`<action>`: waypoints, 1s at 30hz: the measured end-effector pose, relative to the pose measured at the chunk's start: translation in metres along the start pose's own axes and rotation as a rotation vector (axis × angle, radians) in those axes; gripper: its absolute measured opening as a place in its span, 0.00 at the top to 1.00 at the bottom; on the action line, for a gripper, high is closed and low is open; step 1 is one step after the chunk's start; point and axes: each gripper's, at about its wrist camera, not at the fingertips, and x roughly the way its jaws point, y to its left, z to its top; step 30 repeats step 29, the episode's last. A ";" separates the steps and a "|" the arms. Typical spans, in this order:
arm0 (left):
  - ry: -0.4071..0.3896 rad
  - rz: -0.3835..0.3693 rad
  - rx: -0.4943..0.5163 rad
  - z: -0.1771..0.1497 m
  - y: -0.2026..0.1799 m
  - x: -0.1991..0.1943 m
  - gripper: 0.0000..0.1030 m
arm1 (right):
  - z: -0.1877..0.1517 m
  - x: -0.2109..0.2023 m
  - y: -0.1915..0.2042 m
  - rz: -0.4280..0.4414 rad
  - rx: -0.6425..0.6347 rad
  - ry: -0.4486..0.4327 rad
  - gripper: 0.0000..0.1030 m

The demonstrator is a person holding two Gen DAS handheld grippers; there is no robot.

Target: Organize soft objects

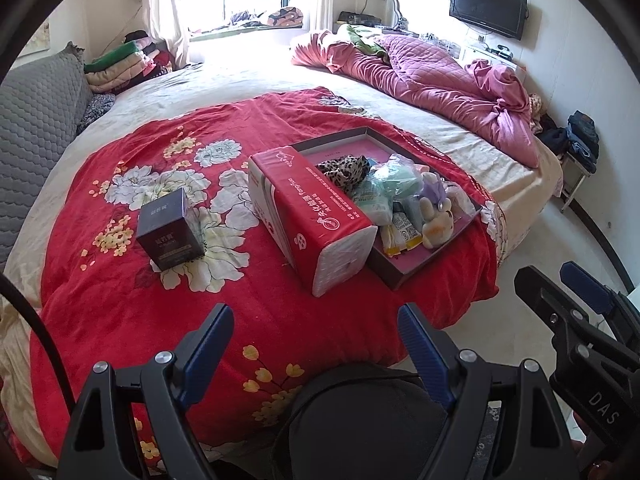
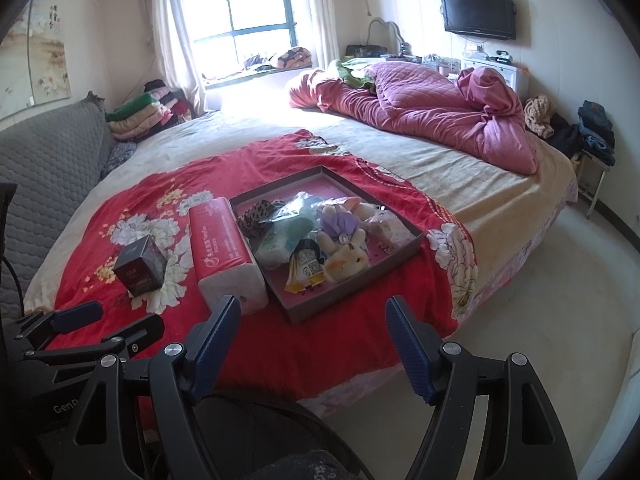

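A shallow grey tray [image 1: 384,276] [image 2: 360,278] with a pink inside lies on the red flowered blanket [image 1: 120,280] [image 2: 320,340]. In it are a leopard-print cloth [image 1: 346,170] [image 2: 252,218], a plastic bag with something green [image 1: 396,176] [image 2: 292,220], plush toys [image 1: 438,216] [image 2: 344,260] and small packets. A red tissue pack [image 1: 316,208] [image 2: 224,244] rests against the tray's left rim. A dark box [image 1: 170,232] [image 2: 142,266] stands to its left. My left gripper [image 1: 316,320] [image 2: 108,320] and right gripper [image 2: 312,316] [image 1: 560,280] hover open over the near bed edge, holding nothing.
A crumpled pink quilt [image 1: 440,76] [image 2: 420,108] lies at the far right of the bed. Folded blankets [image 1: 120,64] are stacked at the far left by a grey padded headboard [image 1: 36,120]. A stool with dark clothes [image 1: 580,140] stands on the pale floor to the right.
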 end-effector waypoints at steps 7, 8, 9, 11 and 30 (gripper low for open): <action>-0.007 0.014 0.003 0.001 0.000 -0.002 0.19 | -0.001 0.003 -0.002 -0.003 0.007 0.014 0.26; -0.006 0.013 0.001 0.001 0.000 -0.002 0.19 | -0.002 0.003 -0.002 -0.003 0.008 0.015 0.26; -0.005 0.013 0.001 0.001 0.000 -0.002 0.19 | -0.002 0.003 -0.003 -0.004 0.008 0.015 0.26; -0.003 0.014 0.000 0.001 0.001 -0.001 0.19 | -0.002 0.003 -0.003 -0.005 0.009 0.016 0.26; 0.013 -0.009 0.004 -0.003 0.001 0.005 0.19 | -0.002 0.003 0.002 -0.010 -0.018 0.005 0.26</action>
